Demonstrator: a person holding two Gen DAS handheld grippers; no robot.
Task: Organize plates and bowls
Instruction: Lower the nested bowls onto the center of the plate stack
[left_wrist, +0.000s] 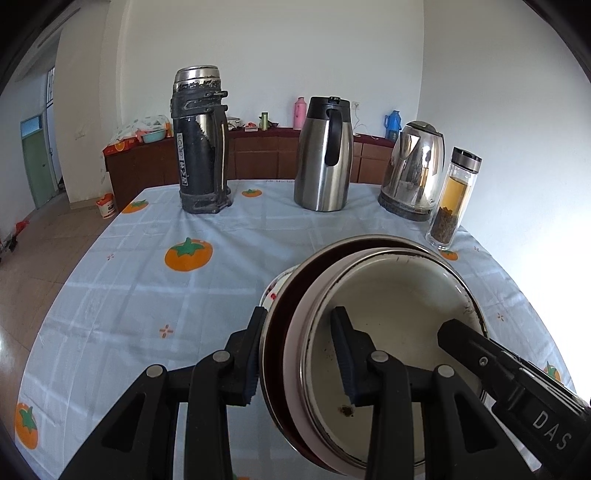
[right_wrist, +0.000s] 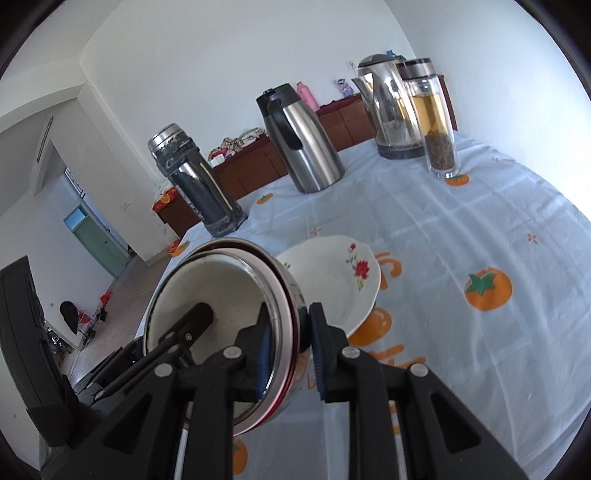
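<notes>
A stack of nested bowls, a cream bowl (left_wrist: 399, 314) inside a metal bowl (left_wrist: 280, 332) with a dark red rim, is held tilted above the table. My left gripper (left_wrist: 297, 354) is shut on the stack's left wall. My right gripper (right_wrist: 286, 345) is shut on the stack's opposite wall (right_wrist: 284, 295); one of its fingers (left_wrist: 465, 343) shows inside the cream bowl in the left wrist view. A white flowered plate (right_wrist: 332, 273) lies on the tablecloth just beyond the stack; only its edge (left_wrist: 271, 291) shows in the left wrist view.
At the table's far side stand a black thermos (left_wrist: 201, 144), a steel jug (left_wrist: 325, 155), an electric kettle (left_wrist: 413, 173) and a glass tea bottle (left_wrist: 454, 199). The tablecloth (left_wrist: 166, 258) has orange fruit prints. A wooden sideboard (left_wrist: 258, 151) runs along the wall.
</notes>
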